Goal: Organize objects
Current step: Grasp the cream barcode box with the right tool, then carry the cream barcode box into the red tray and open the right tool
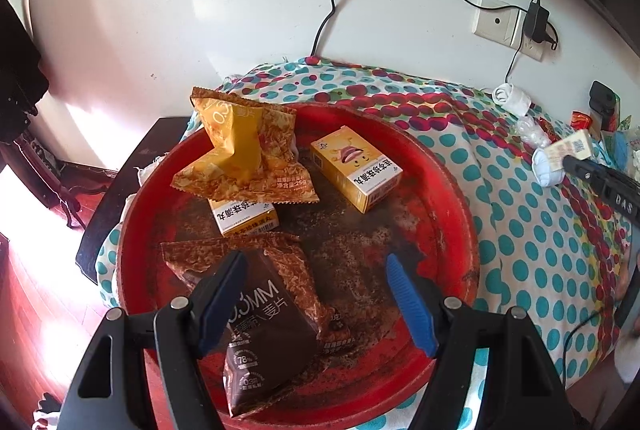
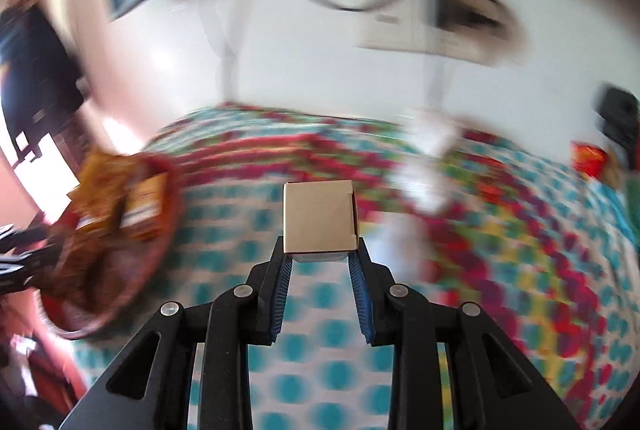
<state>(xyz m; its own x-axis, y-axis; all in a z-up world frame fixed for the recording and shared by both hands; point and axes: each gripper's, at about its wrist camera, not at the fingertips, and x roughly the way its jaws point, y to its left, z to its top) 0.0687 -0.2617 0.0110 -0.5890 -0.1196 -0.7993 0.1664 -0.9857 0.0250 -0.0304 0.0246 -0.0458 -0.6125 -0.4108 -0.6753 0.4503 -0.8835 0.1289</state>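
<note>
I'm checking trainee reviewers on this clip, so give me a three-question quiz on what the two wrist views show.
1. True or false: the right gripper holds nothing.
2. How many yellow boxes lie in the red tray?
3. Multiple choice: the open left gripper hovers over A) a white sock, B) the brown snack packet, C) the monitor.

Key:
1. False; it is shut on a small cardboard box.
2. Two: one yellow box lies in the open, the other yellow box is partly under the yellow snack packet.
3. B.
</note>
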